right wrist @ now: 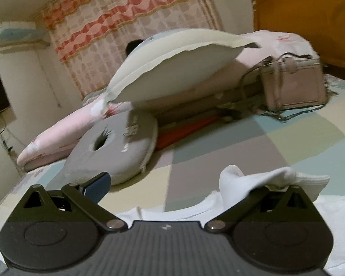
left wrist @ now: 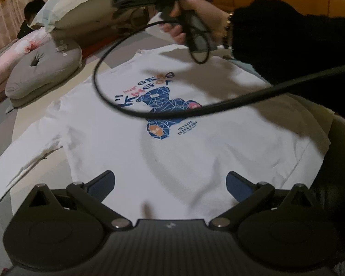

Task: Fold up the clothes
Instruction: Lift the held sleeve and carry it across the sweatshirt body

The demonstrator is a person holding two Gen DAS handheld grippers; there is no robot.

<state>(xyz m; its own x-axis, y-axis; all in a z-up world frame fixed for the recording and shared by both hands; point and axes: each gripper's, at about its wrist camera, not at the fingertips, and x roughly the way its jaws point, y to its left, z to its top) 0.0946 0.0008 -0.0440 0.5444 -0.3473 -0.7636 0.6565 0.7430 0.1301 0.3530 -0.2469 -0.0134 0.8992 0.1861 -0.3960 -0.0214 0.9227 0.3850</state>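
The white shirt (left wrist: 131,142) lies flat, print up, on the bed (right wrist: 218,151). Risk: its sleeve cuff (right wrist: 273,179), draped over the right claw (right wrist: 179,184), may snag and drag the shirt askew. Both claws stand wide, gripping nothing; the left claw (left wrist: 170,185) hovers over the hem. The right hand (left wrist: 195,20) holds its claw raised above the collar.

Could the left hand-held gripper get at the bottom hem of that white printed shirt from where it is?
Probably yes: the left hand-held gripper is open just above the white printed shirt, with nothing between.
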